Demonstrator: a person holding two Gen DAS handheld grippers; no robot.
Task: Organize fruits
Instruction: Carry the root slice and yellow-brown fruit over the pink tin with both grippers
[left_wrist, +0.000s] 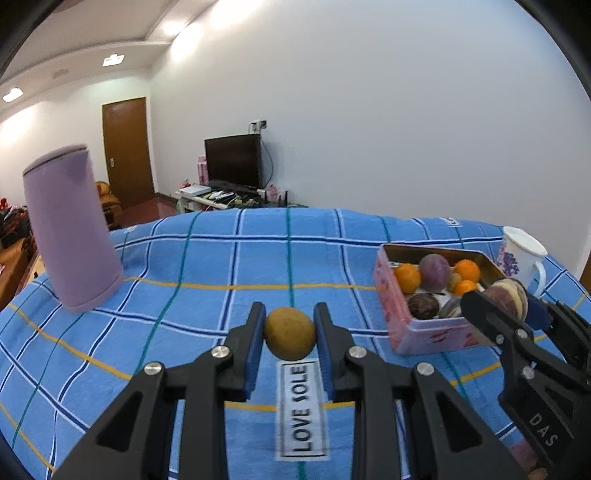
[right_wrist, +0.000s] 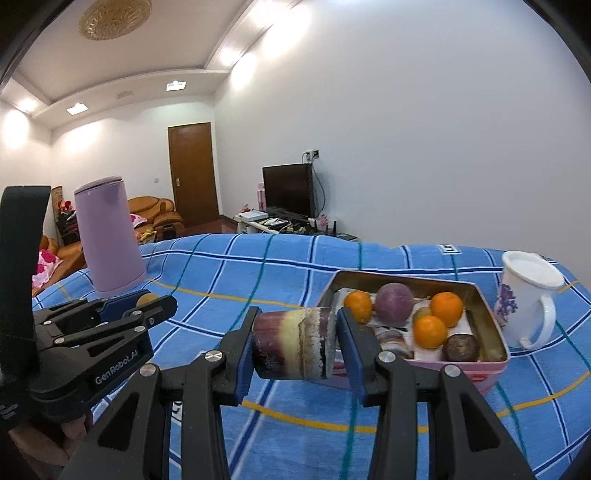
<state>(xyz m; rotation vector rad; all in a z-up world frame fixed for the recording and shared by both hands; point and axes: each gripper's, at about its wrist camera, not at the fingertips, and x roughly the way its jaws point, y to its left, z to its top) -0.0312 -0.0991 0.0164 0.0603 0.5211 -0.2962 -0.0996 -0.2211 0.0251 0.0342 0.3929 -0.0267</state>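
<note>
Left gripper (left_wrist: 290, 334) clamped on small brown fruit (left_wrist: 290, 333); right gripper (right_wrist: 295, 341) clamped on sugarcane chunk (right_wrist: 293, 343), both above the cloth short of pink tin (right_wrist: 491, 363). Risk: round fruit squirting from pads, cane clipping the rim. Readable: "LOVE SOLE" tag (left_wrist: 302, 408), "GenRobot.AI", "DAS".

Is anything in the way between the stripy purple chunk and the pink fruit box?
Nothing visible blocks it. The right gripper holds the sugarcane piece just before the pink tin, with only blue cloth between. Inside, oranges and other fruit leave little room.
</note>
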